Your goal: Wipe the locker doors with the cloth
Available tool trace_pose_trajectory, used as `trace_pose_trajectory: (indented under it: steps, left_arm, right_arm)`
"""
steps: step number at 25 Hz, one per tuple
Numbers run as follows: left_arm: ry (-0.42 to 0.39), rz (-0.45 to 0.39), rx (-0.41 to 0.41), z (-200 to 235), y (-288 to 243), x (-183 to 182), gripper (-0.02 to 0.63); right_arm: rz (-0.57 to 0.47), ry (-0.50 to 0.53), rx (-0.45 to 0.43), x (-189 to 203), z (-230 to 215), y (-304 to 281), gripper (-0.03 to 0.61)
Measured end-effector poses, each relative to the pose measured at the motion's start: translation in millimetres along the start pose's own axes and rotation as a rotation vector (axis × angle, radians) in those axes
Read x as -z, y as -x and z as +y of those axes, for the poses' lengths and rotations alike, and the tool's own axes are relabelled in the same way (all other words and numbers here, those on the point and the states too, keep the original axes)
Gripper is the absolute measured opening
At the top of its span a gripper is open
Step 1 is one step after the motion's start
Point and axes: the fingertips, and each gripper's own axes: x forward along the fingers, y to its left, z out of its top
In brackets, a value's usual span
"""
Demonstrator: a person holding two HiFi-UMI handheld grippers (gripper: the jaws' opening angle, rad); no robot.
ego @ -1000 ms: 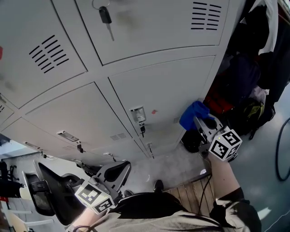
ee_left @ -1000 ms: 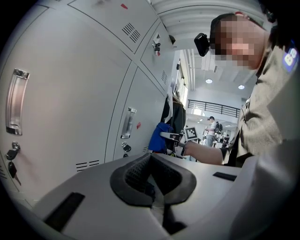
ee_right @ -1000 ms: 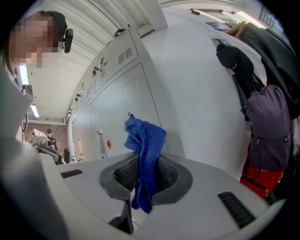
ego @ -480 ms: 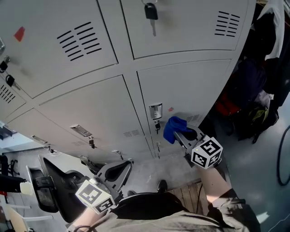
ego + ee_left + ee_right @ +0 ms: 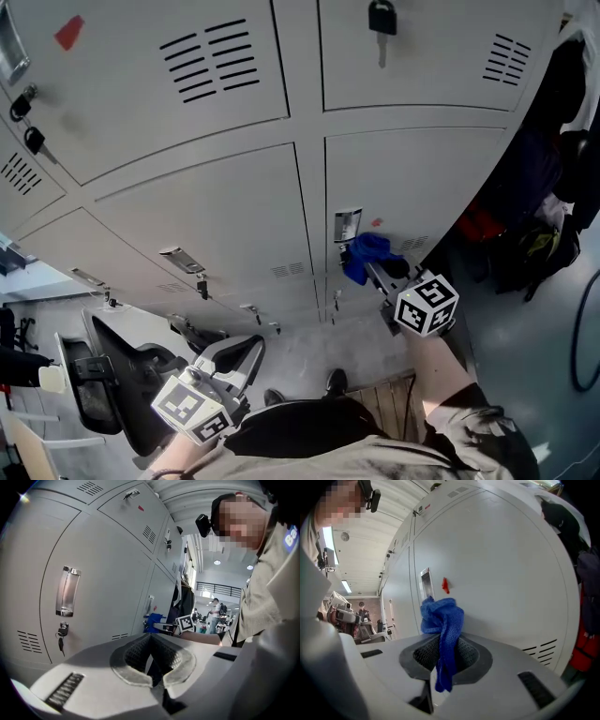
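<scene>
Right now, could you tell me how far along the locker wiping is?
Done: cannot tell; no door shows wipe marks. In hand: the right gripper is shut on the blue cloth, held at the lower door beside its handle. The left gripper is shut, empty. Left: seemingly the other doors.

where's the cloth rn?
Right of centre in the head view: the blue cloth is clamped in the right tongs, by the lower locker door just below its handle.

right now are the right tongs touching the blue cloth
Touching. The right gripper view shows the blue cloth pinched between the right tongs, one end hanging down.
</scene>
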Motion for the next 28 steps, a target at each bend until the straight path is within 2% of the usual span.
trace_pose_trajectory:
  steps: [7, 15, 24, 28]
  left_arm:
    - [-0.002, 0.01, 0.008, -1.0, -8.4, 0.8, 0.0]
    - [-0.014, 0.029, 0.05, -18.7, -37.6, -0.3, 0.0]
    - [-0.02, 0.05, 0.061, -34.9, -60.5, 2.3, 0.0]
    - [-0.02, 0.059, 0.05, -37.9, -62.9, 4.7, 0.0]
  right_arm:
    - [0.0, 0.043, 0.044, -8.4, -29.5, 17.5, 0.054]
    - [-0.008, 0.058, 0.136, -18.4, -85.7, 58.2, 0.054]
    - [-0.028, 0.053, 0.199, -18.6, -129.3, 87.6, 0.054]
    - [-0.039, 0.021, 0.238, -12.0, -143.7, 98.4, 0.054]
